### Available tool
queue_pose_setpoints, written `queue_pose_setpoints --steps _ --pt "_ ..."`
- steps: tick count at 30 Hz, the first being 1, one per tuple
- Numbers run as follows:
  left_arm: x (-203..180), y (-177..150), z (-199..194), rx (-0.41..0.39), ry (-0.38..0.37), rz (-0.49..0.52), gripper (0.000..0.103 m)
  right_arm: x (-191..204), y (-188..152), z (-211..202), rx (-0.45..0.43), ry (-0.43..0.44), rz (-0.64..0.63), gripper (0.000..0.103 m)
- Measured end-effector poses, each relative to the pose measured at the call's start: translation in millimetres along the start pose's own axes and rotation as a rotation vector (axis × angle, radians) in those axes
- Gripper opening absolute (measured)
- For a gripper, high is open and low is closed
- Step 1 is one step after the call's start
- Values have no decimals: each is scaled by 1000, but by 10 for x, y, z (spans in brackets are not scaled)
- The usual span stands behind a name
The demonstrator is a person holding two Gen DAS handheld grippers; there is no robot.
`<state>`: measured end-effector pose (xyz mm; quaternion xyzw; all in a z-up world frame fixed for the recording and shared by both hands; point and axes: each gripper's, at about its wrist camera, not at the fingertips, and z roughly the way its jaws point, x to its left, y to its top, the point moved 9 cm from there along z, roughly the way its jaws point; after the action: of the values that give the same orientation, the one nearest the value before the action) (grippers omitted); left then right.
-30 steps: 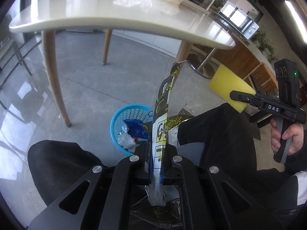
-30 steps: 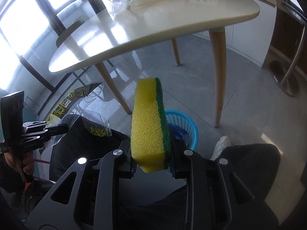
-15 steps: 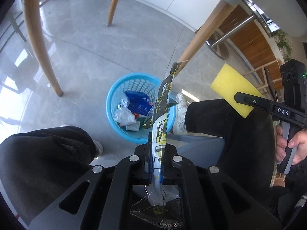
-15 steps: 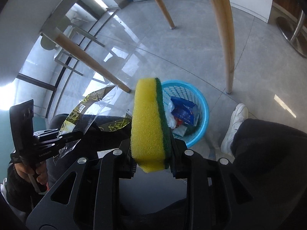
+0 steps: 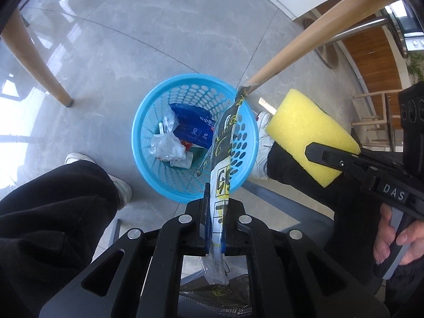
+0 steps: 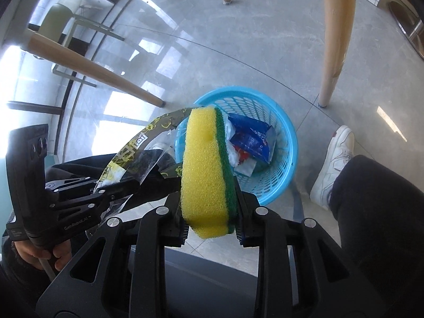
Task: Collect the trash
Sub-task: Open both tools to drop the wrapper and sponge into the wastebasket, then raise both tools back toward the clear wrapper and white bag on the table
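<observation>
The jaws of the left gripper (image 5: 215, 225) are pressed nearly together on a long, flat, clear plastic wrapper printed in black and yellow (image 5: 222, 156), clamped near its lower end. The wrapper's long axis runs straight out along the fingers, so its free tip points away from the gripper and reaches across the far right rim of a round blue perforated plastic wastebasket (image 5: 148, 122) standing on the grey tiled floor (image 5: 106, 39). A short clear tail of the wrapper hangs back behind the pads.

The jaws of the right gripper (image 6: 212, 225) stand partly apart and are closed on a rectangular yellow sponge with a green scouring layer (image 6: 204, 164). The sponge is held by its lower end on its broad faces, the green layer against the right-hand finger. Its long axis also runs forward along the fingers, and its free end points toward the near left rim of the wastebasket.

In the left wrist view the sponge sits to the right of the basket, above a black-trousered leg (image 5: 296, 164). Inside the basket lie a blue printed packet (image 5: 193, 129) and crumpled white plastic (image 5: 165, 145). White sneakers (image 6: 331, 164) rest on the floor either side of it, and pale wooden table legs (image 6: 334, 39) stand beyond.
</observation>
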<state>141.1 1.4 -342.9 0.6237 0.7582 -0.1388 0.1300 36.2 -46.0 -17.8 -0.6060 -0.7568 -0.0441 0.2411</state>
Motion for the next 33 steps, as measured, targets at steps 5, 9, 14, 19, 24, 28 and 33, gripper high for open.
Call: queue_pose_setpoints --steps 5,9,14,19,24,28,33 --pt "63 94 223 30 8 -36 4 -70 77 201 28 -21 15 26" --pt "72 129 371 57 7 -61 8 -131 107 312 48 -39 28 28" --pt "90 171 405 54 42 -39 25 -161 130 339 44 -49 33 71" --pt "174 190 394 30 88 -67 87 -233 142 315 32 -71 58 95" --pt "290 190 352 12 116 -87 97 -282 112 295 33 -81 65 94" --pt "342 172 291 8 113 -98 97 -258 76 248 20 -89 56 94" --pt "337 90 100 -49 146 -80 97 -155 -8 135 1 -94 6 94"
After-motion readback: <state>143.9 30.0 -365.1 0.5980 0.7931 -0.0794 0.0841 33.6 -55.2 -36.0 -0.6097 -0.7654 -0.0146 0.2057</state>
